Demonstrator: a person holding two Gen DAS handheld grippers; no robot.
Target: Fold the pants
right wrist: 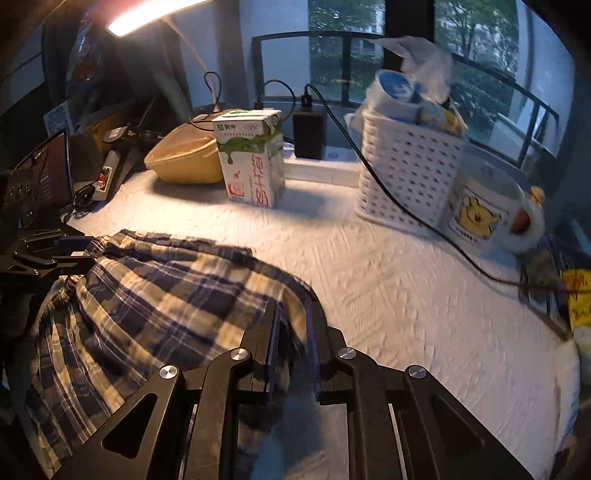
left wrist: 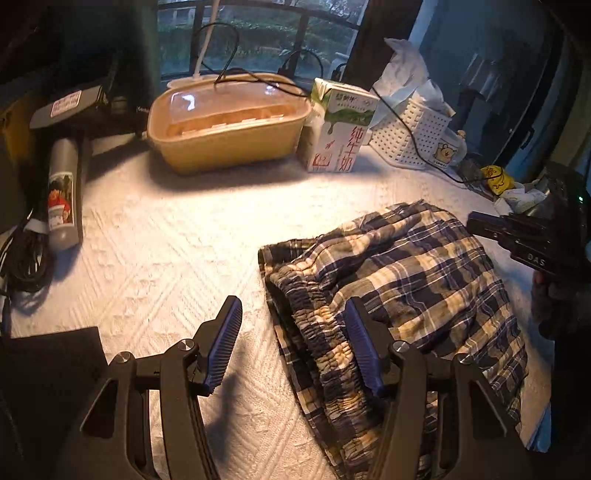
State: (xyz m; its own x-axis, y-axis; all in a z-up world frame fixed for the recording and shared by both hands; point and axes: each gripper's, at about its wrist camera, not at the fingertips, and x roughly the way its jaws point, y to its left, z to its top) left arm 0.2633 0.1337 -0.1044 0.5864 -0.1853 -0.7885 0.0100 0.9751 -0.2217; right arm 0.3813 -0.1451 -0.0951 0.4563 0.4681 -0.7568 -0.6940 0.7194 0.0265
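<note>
Pinching a fold of the blue-and-cream plaid cotton pants [right wrist: 155, 295], the right gripper [right wrist: 291, 347] has its jaws clamped on the cloth. The pants lie bunched on the white quilted table cover [left wrist: 166, 258]; the left gripper [left wrist: 291, 343] hangs spread beside the gathered waistband [left wrist: 317, 325], gripping nothing.

White quilted table cover [left wrist: 177, 229], lit warm from above by lamp bar [right wrist: 147, 14] at upper left. Behind: large window [right wrist: 343, 59] with dark railing, greenery outside, dusk-grey daylight. Along back edge: tan lidded box [left wrist: 225, 122], milk carton [right wrist: 251, 158], white perforated basket [right wrist: 410, 173], bear-print mug [right wrist: 480, 210]. Black cables trail across.
</note>
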